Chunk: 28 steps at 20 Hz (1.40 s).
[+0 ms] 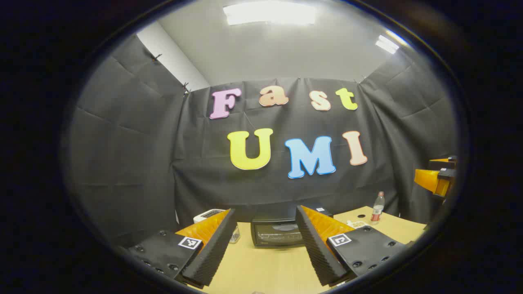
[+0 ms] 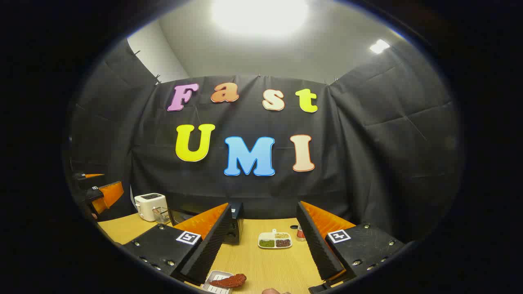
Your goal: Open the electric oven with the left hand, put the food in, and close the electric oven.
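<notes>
The black electric oven (image 1: 277, 232) stands shut at the back of the wooden table (image 1: 261, 269), straight ahead between my left gripper's fingers. My left gripper (image 1: 265, 241) is open and holds nothing, well short of the oven. In the right gripper view the oven (image 2: 233, 224) sits partly behind the left finger. A reddish-brown piece of food (image 2: 229, 281) lies on a small white tray (image 2: 215, 283) at the near table edge. My right gripper (image 2: 261, 241) is open above the table, the food below and left of its gap. The other gripper shows at each view's edge (image 1: 437, 179) (image 2: 102, 196).
A white toaster (image 2: 150, 205) and a small clear glass (image 2: 161, 215) stand at the back left. A white divided dish (image 2: 275, 240) of grains sits mid-table, a small red container (image 2: 300, 232) beside it. A plastic bottle (image 1: 377, 208) stands at the back right. Black cloth walls enclose the booth.
</notes>
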{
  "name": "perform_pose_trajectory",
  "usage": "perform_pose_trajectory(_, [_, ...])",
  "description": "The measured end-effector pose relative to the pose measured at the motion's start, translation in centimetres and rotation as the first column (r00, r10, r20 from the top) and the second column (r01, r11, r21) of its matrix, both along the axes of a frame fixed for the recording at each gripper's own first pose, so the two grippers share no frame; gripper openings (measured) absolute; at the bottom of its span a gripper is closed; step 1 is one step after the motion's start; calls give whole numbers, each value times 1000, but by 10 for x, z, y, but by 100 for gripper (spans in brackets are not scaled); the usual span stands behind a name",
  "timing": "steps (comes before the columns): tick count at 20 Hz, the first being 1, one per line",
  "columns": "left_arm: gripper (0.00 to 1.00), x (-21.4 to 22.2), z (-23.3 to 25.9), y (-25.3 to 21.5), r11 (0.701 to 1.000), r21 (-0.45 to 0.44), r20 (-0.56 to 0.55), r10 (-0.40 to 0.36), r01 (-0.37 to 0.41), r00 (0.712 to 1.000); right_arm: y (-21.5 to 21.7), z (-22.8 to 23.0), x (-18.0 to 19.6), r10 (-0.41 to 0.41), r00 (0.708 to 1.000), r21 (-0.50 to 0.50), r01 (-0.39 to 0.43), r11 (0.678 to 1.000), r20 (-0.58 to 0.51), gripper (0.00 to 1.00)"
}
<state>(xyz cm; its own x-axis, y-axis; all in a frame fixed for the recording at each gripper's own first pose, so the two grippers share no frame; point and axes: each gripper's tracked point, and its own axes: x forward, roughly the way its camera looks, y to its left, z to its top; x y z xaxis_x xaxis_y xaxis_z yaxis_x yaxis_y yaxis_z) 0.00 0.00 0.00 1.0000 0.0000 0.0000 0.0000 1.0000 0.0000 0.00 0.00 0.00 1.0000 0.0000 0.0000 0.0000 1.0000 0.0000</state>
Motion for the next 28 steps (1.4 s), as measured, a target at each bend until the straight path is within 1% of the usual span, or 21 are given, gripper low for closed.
perform_pose_trajectory(4, [100,-1,5,-2,1000,-30,15,-6,6,1000,0,2,0,11,1000,-16,-11,1000,12,97])
perform_pose_trajectory(8, [100,-1,2,0,1000,-28,6,1,-1,1000,1,1,0,14,1000,-16,-14,1000,10,97])
perform_pose_trajectory(9, [92,-2,2,0,1000,-25,7,0,0,1000,0,2,0,13,1000,-18,-13,1000,12,97])
perform_pose_trajectory(10, [100,-2,2,-1,1000,-22,8,0,0,1000,-1,2,0,13,1000,-20,-13,1000,12,97])
perform_pose_trajectory(15, [100,-2,5,-5,1000,-25,9,2,-2,1000,-8,0,2,13,1000,-14,-13,1000,11,97])
perform_pose_trajectory(19, [100,-1,5,-12,1000,-25,9,6,-6,1000,-13,-4,3,30,1000,-8,-30,1000,7,97])
perform_pose_trajectory(20, [97,1,4,-16,1000,-27,8,0,0,1000,-14,-5,3,35,999,-7,-34,999,7,97])
perform_pose_trajectory(21, [100,1,4,-17,1000,-28,7,4,-4,1000,-16,-8,3,41,999,-4,-41,999,8,97])
perform_pose_trajectory(26, [100,17,-5,-8,996,-50,6,80,-80,997,-26,-29,5,74,997,8,-74,997,-20,97])
perform_pose_trajectory(28, [100,26,-8,-8,994,-61,-2,87,-87,996,-32,-35,6,74,997,15,-74,997,-38,97])
